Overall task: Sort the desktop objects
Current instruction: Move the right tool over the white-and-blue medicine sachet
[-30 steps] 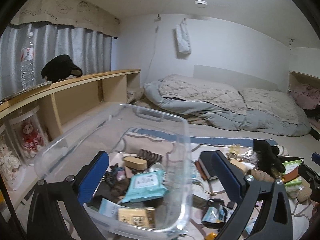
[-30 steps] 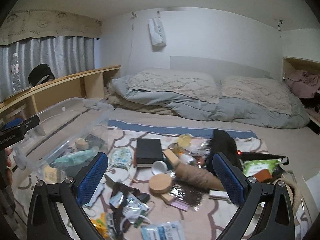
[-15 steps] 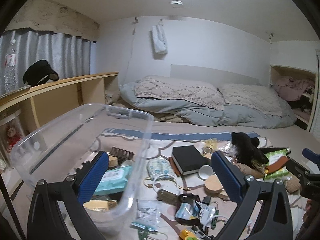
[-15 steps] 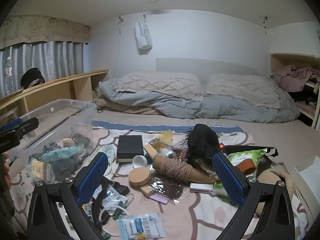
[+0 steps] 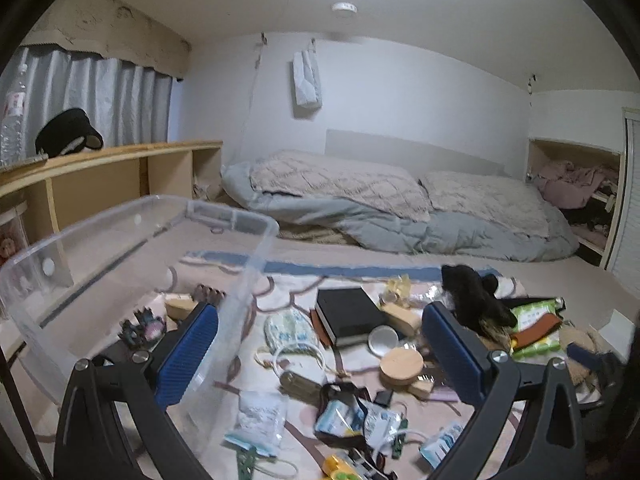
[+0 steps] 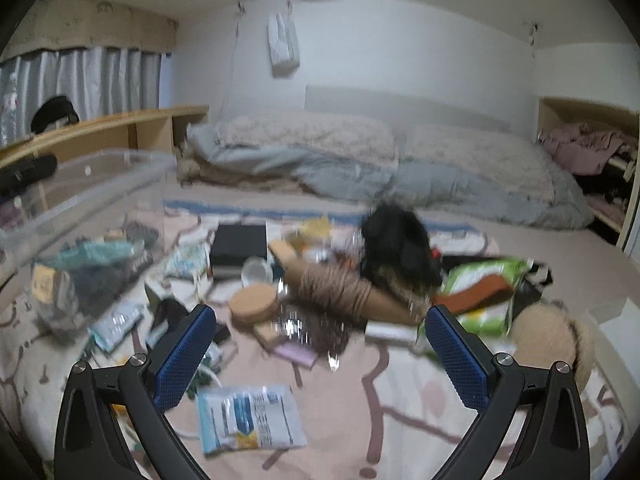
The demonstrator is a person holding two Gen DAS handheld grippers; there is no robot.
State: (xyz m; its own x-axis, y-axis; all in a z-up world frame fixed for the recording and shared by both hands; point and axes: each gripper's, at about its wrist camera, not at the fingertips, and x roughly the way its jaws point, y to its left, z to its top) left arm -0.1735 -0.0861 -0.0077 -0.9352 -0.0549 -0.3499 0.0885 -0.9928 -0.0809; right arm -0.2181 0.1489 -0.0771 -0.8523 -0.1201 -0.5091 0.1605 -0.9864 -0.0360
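Both grippers gape, empty; only blurry right view shows twine cone (image 6: 340, 292), seemingly

The right gripper (image 6: 320, 354) hangs over a patterned blanket (image 6: 400, 400) with its jaws wide apart and nothing between them. Taking the twine cone (image 6: 344, 292) as the landmark: a cork disc (image 6: 254, 303) lies just left of it, a black box (image 6: 239, 246) behind-left, a black fluffy thing (image 6: 396, 248) (blurred) behind-right, a green packet (image 6: 484, 292) to the right. The clear bin (image 6: 92, 184) sits far left.
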